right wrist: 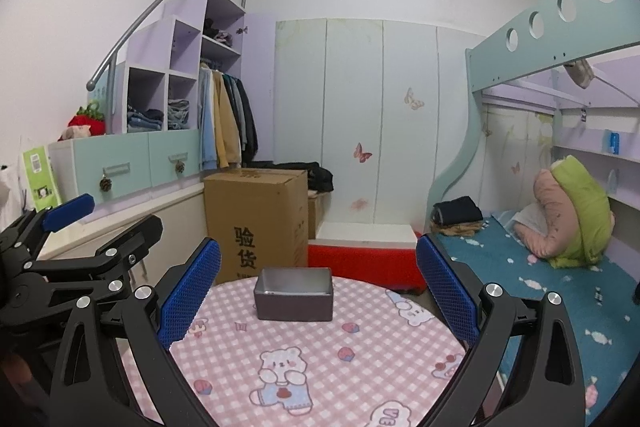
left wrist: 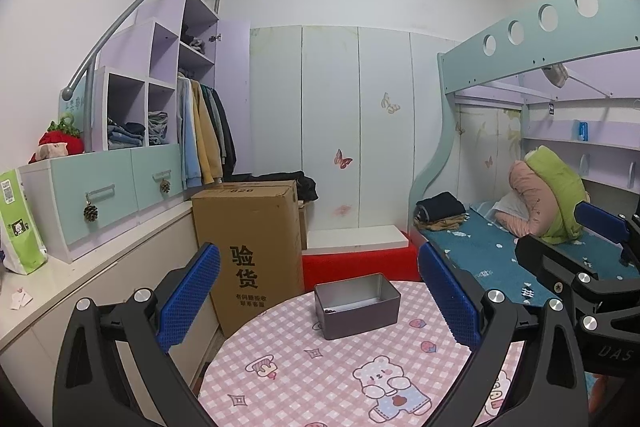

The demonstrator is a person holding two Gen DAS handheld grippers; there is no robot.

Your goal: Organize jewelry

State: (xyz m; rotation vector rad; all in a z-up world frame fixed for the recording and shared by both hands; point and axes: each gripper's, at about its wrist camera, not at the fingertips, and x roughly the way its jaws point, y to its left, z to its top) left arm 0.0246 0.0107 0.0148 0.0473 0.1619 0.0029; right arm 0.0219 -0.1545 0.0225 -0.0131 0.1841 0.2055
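Tin (left wrist: 357, 305) on table (left wrist: 320, 367), carton (left wrist: 248, 247) behind.

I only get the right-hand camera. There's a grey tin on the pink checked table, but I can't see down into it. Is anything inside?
Observer: Yes. The left camera looks down into the tin, and a small dark piece lies on its floor near the left wall.
Operator: Is the tin otherwise full?
Observer: No, the rest of its floor shows bare metal.
Operator: Is the other tool carrying something?
Observer: No. The left gripper has its blue fingers wide apart, with nothing between them.
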